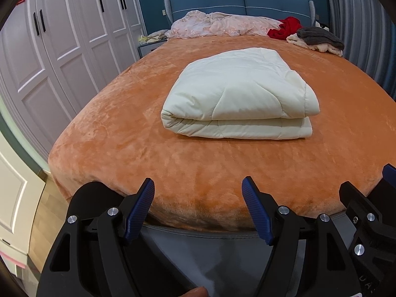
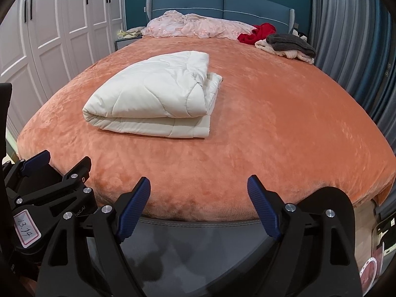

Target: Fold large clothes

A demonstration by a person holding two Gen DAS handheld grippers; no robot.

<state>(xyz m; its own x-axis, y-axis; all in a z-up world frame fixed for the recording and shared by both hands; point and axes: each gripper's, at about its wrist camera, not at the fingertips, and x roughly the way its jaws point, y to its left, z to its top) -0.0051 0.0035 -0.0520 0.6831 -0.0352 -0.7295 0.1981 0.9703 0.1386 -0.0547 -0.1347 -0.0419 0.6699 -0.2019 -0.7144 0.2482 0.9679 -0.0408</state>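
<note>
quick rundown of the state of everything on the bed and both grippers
white quilt: folded into a thick stack, lying flat on the bed
left gripper: open, holding nothing, at the foot of the bed
right gripper: open, holding nothing, at the foot of the bed
pink bedding: crumpled at the headboard
red garment: crumpled, unfolded
grey garment: heaped on cream clothing
wardrobe doors: shut

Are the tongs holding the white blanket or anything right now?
No, nothing is held. The left tongs and right tongs are both open and empty at the bed's foot, apart from the folded white blanket.
</note>
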